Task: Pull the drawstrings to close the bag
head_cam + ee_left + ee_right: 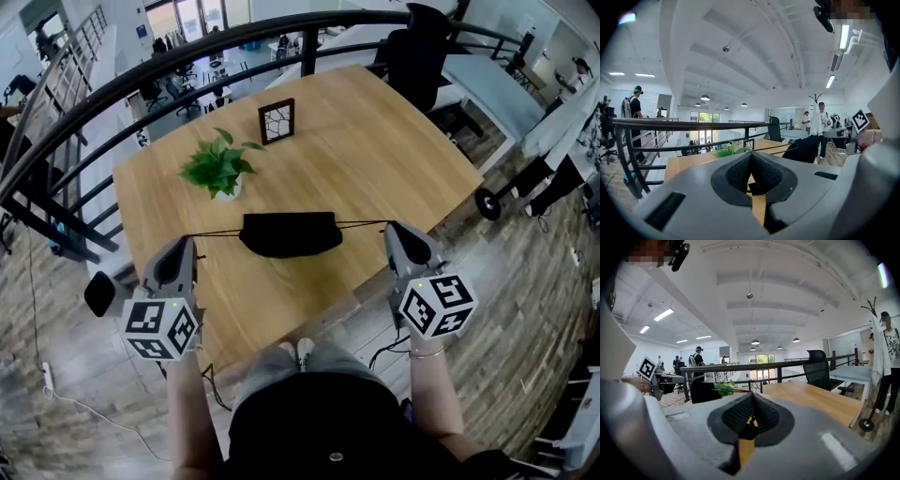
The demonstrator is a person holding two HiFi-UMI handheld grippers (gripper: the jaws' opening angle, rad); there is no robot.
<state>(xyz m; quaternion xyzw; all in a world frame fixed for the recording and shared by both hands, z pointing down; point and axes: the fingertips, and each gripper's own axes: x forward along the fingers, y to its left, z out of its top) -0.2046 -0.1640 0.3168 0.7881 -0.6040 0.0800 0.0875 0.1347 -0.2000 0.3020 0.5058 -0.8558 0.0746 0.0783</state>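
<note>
The bag (289, 234) is midway between left gripper (191, 240) and right gripper (390, 229), long axis crosswise; each seemingly pinches a taut drawstring (217, 233) leaving the bag sideways.

Your wooden table (375, 141) has a light top. A small potted plant (217, 167) in a white pot sits on it left of centre. A black picture frame (277, 121) stands upright behind the plant and to its right, not touching it. A black railing (234, 42) curves round the table's far and left sides. A black office chair (417, 42) is at the far right corner. On the wood-plank floor (525, 309), a white power strip (45, 375) lies at your left. A coat stand (869, 366) is off to the right, with a person (890, 362) beside it.
</note>
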